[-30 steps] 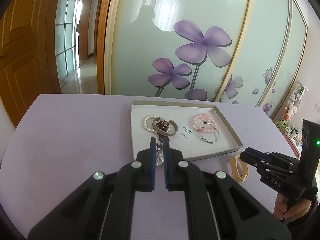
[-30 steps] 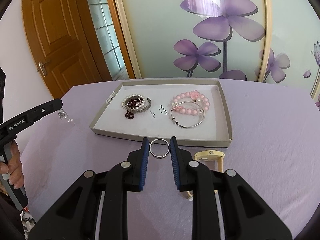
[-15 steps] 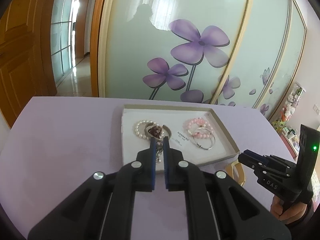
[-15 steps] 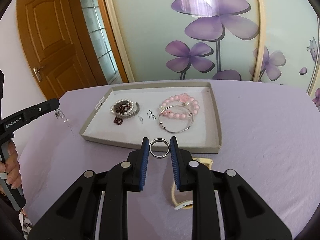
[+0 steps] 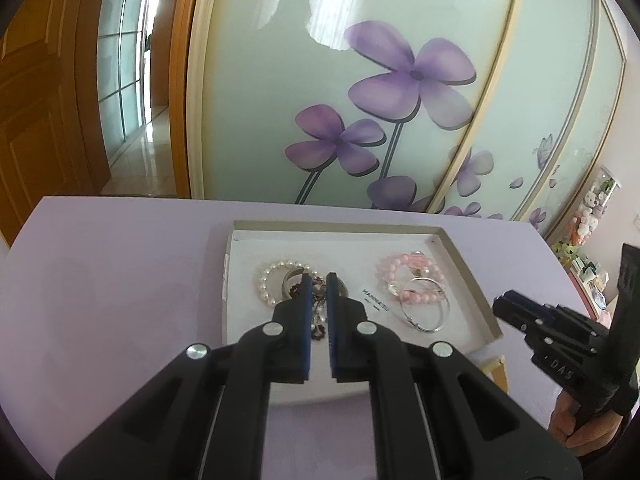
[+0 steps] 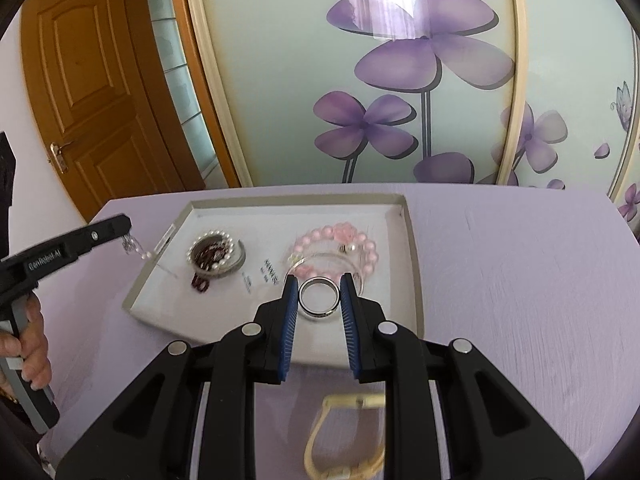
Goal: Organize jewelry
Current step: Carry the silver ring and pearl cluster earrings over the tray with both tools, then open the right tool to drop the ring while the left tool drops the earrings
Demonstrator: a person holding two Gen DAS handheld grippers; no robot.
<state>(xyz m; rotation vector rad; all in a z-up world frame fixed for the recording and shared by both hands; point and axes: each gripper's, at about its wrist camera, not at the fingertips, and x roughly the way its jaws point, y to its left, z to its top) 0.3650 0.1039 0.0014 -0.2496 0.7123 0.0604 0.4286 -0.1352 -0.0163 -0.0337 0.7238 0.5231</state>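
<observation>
A shallow grey tray (image 5: 460, 264) (image 6: 412, 248) lies on the purple tabletop. In it are a pearl bracelet (image 5: 266, 280) (image 6: 212, 236) with dark red beads, a pink bead bracelet (image 5: 404, 276) (image 6: 340, 238) and a silver bangle (image 5: 424, 312). My left gripper (image 5: 319, 282) (image 6: 125, 227) is shut on a small silver chain piece with a pearl (image 6: 134, 246), which dangles over the tray's left edge. My right gripper (image 6: 319, 286) (image 5: 500, 306) is shut on a silver ring (image 6: 319, 296), held above the tray's near part in front of the pink bracelet.
A cream-gold wristwatch (image 6: 344, 440) (image 5: 494, 370) lies on the table just outside the tray's near edge, under my right gripper. Behind the table stands a sliding door with purple flowers (image 6: 420, 48). A person's hand (image 6: 32, 336) holds each gripper's handle.
Both grippers have moved forward toward the tray. The left fingertips now stand over the pearl bracelet, and the right gripper with the ring has passed the watch and reached over the near rim.
</observation>
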